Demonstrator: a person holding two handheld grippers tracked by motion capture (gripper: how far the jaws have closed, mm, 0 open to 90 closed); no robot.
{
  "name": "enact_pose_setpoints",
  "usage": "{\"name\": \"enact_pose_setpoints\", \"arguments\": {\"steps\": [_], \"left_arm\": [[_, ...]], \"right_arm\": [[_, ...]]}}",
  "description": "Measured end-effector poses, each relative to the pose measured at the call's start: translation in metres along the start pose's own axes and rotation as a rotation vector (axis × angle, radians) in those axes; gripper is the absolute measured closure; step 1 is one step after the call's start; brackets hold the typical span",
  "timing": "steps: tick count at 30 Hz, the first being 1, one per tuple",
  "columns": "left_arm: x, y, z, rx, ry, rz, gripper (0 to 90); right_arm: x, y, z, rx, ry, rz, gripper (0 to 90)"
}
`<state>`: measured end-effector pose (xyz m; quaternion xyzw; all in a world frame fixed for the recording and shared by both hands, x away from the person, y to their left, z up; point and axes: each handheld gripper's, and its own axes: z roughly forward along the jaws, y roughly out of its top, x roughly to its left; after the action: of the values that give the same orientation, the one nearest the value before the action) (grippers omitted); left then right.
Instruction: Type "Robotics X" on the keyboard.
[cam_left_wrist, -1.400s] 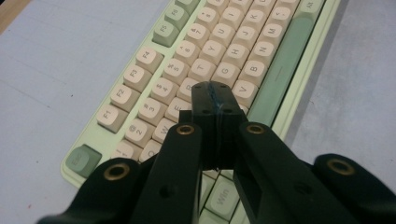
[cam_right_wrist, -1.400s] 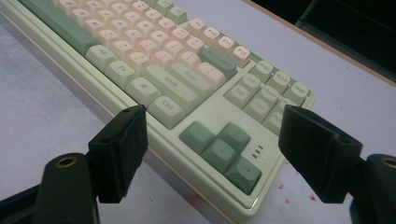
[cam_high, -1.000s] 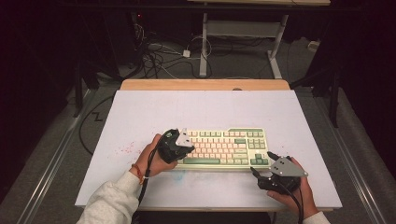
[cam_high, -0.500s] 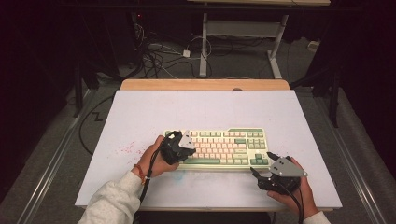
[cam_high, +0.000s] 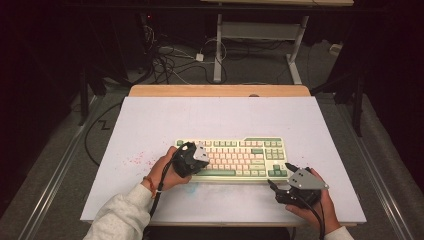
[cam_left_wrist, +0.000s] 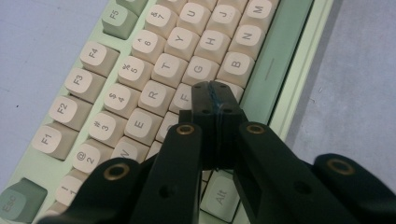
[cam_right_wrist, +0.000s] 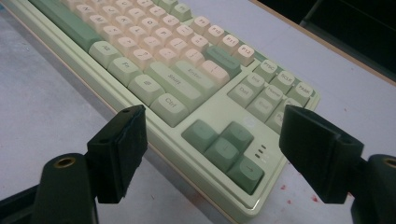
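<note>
The pale green and cream mechanical keyboard (cam_high: 231, 158) lies near the front of the white table (cam_high: 150, 125). The left gripper (cam_left_wrist: 215, 93), jaws pressed together, points down at the letter keys by F and V, seemingly mid-keypress. The right gripper (cam_right_wrist: 212, 149) waits wide open at the keyboard's arrow-key corner, grasping nothing; any work for it looks yet to come.

clear: table (cam_high: 150, 125) beyond and left of keyboard (cam_high: 250, 155) | blocked: keyboard between both hands
</note>
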<state>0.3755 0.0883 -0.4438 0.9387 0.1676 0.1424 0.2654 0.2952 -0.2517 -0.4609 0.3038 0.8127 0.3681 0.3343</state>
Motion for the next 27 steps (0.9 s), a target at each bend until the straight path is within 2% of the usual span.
{"name": "enact_pose_setpoints", "arguments": {"steps": [15,18,21,27], "left_arm": [[0.0015,-0.0007,0.0006,-0.001,0.006,-0.003,87.8],[0.0011,-0.0017,0.0045,0.007,-0.009,-0.007,87.9],[-0.0006,-0.0015,0.0050,-0.004,0.005,0.006,87.8],[0.0004,-0.0021,-0.0019,-0.034,0.023,0.004,87.7]], "right_arm": [[0.0006,0.0009,-0.0008,-0.001,0.002,-0.006,23.6],[0.0003,0.0013,-0.0011,0.000,-0.002,-0.005,23.6],[-0.0001,0.0018,-0.0013,0.004,-0.006,-0.008,23.6],[-0.0011,0.0022,-0.0024,-0.002,-0.007,-0.001,23.6]]}}
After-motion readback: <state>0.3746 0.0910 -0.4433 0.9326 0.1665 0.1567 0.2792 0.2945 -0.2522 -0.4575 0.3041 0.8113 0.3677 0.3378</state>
